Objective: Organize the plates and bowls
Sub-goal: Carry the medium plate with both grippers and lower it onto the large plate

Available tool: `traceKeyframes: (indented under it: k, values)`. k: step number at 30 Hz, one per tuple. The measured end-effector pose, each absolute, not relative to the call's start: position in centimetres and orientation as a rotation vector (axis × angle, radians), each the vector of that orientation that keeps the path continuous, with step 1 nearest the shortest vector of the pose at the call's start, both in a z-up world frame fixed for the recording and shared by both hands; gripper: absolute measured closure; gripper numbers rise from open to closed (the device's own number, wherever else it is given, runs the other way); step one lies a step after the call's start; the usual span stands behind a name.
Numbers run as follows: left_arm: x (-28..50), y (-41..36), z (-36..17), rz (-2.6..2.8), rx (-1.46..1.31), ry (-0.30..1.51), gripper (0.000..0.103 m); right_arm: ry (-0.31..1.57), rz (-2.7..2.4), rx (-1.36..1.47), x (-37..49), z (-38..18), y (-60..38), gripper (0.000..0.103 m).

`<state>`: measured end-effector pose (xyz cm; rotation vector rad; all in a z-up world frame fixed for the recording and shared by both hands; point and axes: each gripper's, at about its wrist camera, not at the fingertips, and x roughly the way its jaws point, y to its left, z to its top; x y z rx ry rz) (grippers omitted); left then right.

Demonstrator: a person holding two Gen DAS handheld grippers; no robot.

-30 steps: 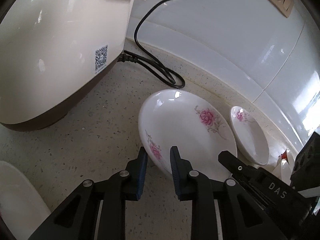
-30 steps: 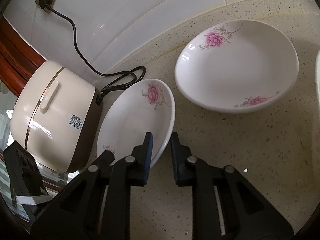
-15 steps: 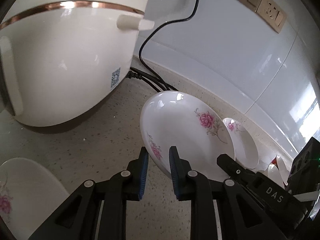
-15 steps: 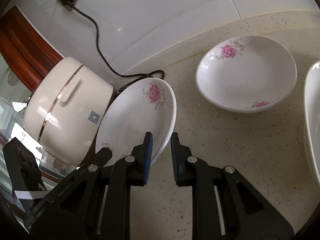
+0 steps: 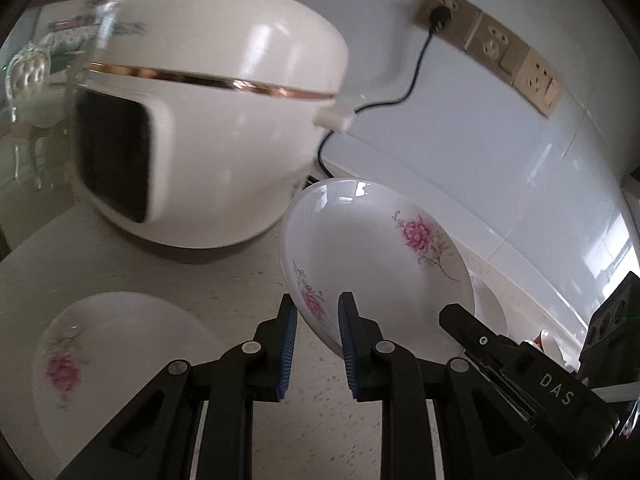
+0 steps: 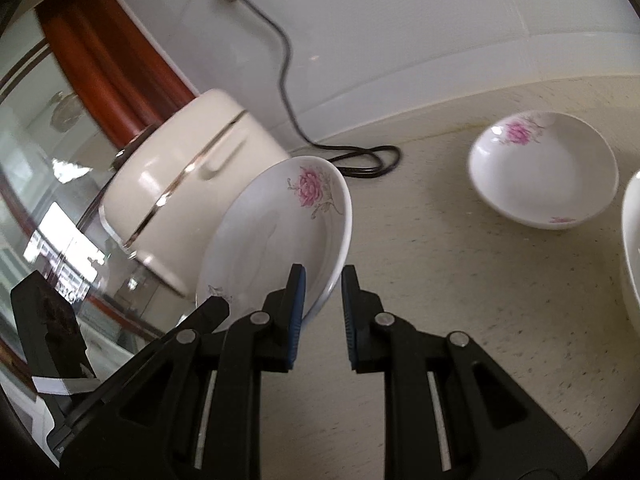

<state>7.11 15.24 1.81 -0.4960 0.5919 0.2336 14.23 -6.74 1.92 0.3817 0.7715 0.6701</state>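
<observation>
1. Both grippers we carry are clamped on one white plate with pink flowers (image 5: 372, 256), held tilted up off the counter (image 6: 460, 300). Our left gripper (image 5: 317, 322) pinches the plate's near rim between its blue-padded fingers (image 5: 347, 344), and our right gripper (image 6: 323, 296) pinches the rim on the other side. In the left view the right tool's black body, lettered DAS, reaches in from the lower right behind the plate.

2. Largest in view is a cream rice cooker (image 5: 216, 120) with a gold band and a dark front panel. It stands on the counter just behind the lifted plate, on the plate's left in both views.

3. White wall tiles (image 5: 480, 140) rise behind the counter, with a row of beige sockets (image 5: 492, 44). A black cord (image 6: 288, 92) is plugged into one socket and runs down to coil on the counter beside the cooker.

4. A second flowered plate (image 5: 116, 360) lies flat on the counter at the lower left of the left view, apart from the held plate.

5. A flowered bowl (image 6: 544, 172) sits on the counter at the right of the right view, near the wall and well apart from the held plate. The white edge of another dish (image 6: 631, 248) shows at the far right; we cannot tell what kind.
</observation>
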Motion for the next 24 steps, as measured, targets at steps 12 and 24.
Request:
traceKeyframes:
  k: [12,24]
  values:
    - [1.7,16.4,3.6,0.298,-0.516,0.519,0.081,0.746,0.818,0.327,11.4,3.7,-4.1,0.081]
    - [-1.1,19.3,3.1,0.378,-0.555,0.495,0.081,0.753,0.948,0.191,8.7,4.4,-0.1,0.079]
